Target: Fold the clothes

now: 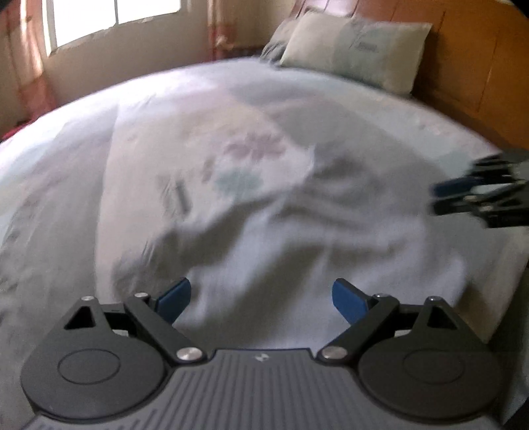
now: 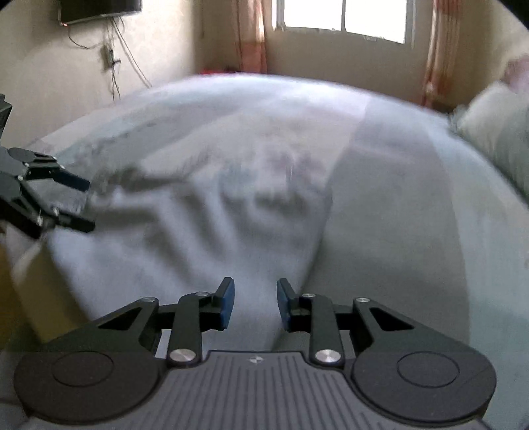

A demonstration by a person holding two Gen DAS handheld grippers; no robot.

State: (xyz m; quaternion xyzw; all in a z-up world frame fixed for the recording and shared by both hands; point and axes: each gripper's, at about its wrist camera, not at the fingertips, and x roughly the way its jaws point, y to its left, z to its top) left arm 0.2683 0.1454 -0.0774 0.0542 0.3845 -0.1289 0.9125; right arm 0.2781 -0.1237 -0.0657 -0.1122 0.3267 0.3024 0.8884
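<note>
A white garment [image 1: 251, 198] with a faint floral print lies crumpled on the pale bed sheet [image 1: 66, 185]; both views are motion-blurred. My left gripper [image 1: 263, 299] hovers over the garment's near edge, wide open, nothing between its blue pads. My right gripper [image 1: 435, 198] enters from the right edge, over the garment's right side. In the right wrist view the garment [image 2: 231, 211] spreads ahead, and the right gripper [image 2: 255, 302] stands open with a narrower gap above the cloth. The left gripper [image 2: 90, 205] shows at the left, open over the garment's edge.
Two pillows [image 1: 357, 49] rest against a wooden headboard [image 1: 469, 76] at the far right. A window [image 2: 344, 16] with pink curtains [image 2: 251, 36] is beyond the bed. Cables [image 2: 112, 63] hang on the wall under a screen [image 2: 99, 8]. A yellowish bed edge [image 2: 43, 291] is near left.
</note>
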